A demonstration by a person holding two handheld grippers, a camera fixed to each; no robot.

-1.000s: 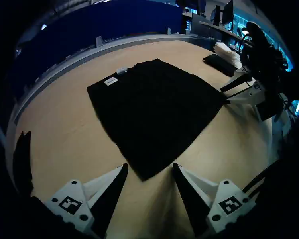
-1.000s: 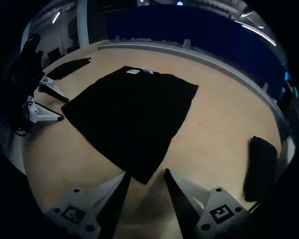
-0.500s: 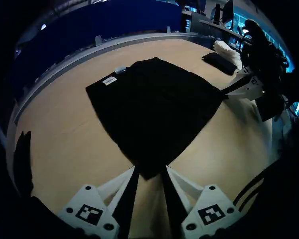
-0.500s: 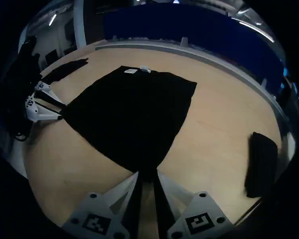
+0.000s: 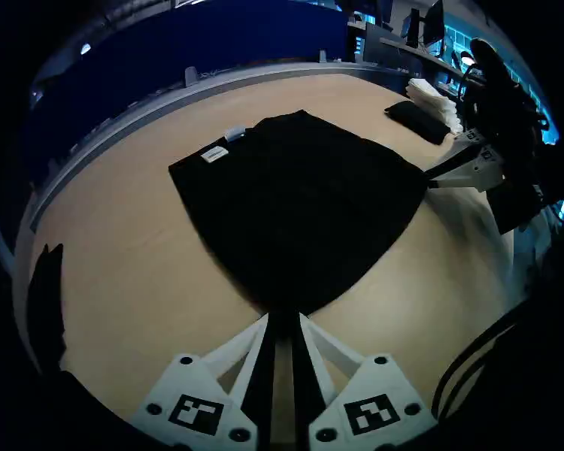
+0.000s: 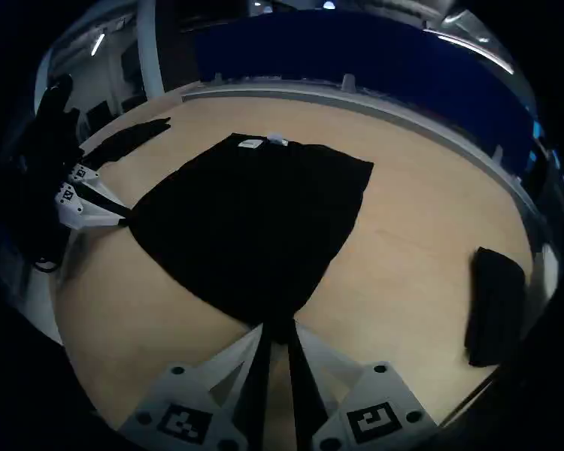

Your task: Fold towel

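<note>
Black towel [image 5: 304,203] with white label [image 5: 213,154], tan table [image 5: 124,248], white left tool [image 5: 283,319] and right tool [image 6: 280,327] with black-and-white markers

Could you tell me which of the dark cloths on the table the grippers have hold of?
The big black towel spread flat mid-table; the left gripper and right gripper each pinch a corner. The smaller cloths lie apart.

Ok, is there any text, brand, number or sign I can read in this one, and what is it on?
On the black towel, the white tag: too small and blurred to read.
On the left tool and the right tool, the square markers: black-and-white patterns, no letters or digits.
No legible text anywhere else.
</note>
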